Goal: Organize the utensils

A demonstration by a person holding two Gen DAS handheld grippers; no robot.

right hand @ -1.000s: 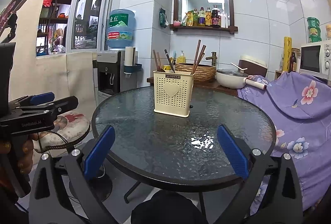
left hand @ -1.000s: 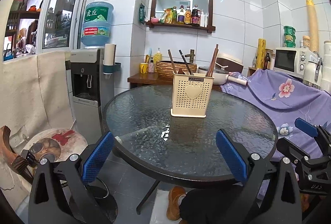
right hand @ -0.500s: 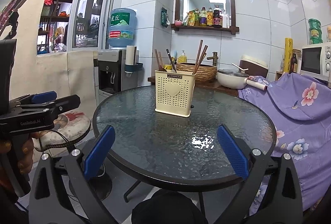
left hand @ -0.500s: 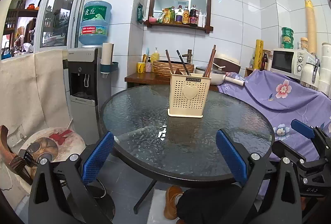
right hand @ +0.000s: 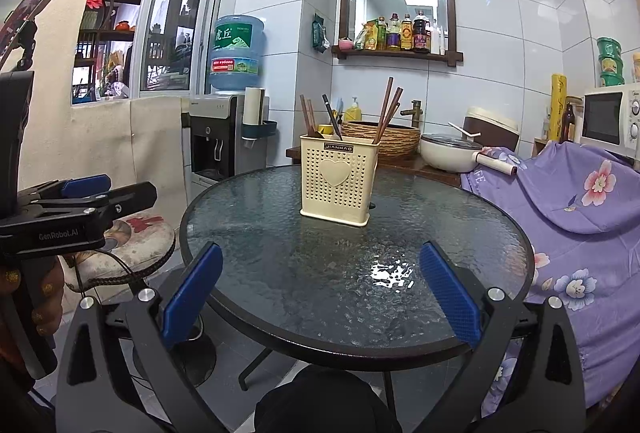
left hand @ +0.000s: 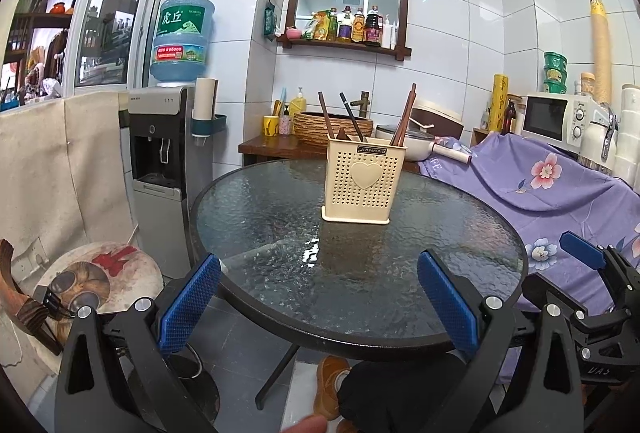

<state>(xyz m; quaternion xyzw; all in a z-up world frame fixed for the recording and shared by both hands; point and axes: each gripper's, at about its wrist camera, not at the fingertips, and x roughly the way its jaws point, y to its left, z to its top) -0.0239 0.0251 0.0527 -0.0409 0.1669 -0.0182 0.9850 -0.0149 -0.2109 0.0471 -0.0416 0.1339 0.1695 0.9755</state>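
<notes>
A cream perforated utensil holder (left hand: 363,181) (right hand: 338,184) with a heart on its front stands upright near the far side of a round glass table (left hand: 280,217) (right hand: 440,233). Dark chopsticks (left hand: 403,117) (right hand: 386,111) and other utensils stick out of its top. My left gripper (left hand: 318,303) is open and empty, held back at the table's near edge. My right gripper (right hand: 320,299) is likewise open and empty, at the near edge. In the left wrist view the right gripper (left hand: 584,285) shows at the right; in the right wrist view the left gripper (right hand: 84,207) shows at the left.
A water dispenser (left hand: 166,169) stands left of the table, and a cushioned stool (left hand: 100,273) sits nearer. A purple floral cloth (right hand: 580,201) covers furniture on the right. Behind the table a wooden counter (left hand: 276,145) holds a woven basket (right hand: 396,139) and a white pot (right hand: 450,153).
Both grippers have drifted slightly, so the view of the table and holder shifts a little. Both stay open and empty; the holder has not moved.
</notes>
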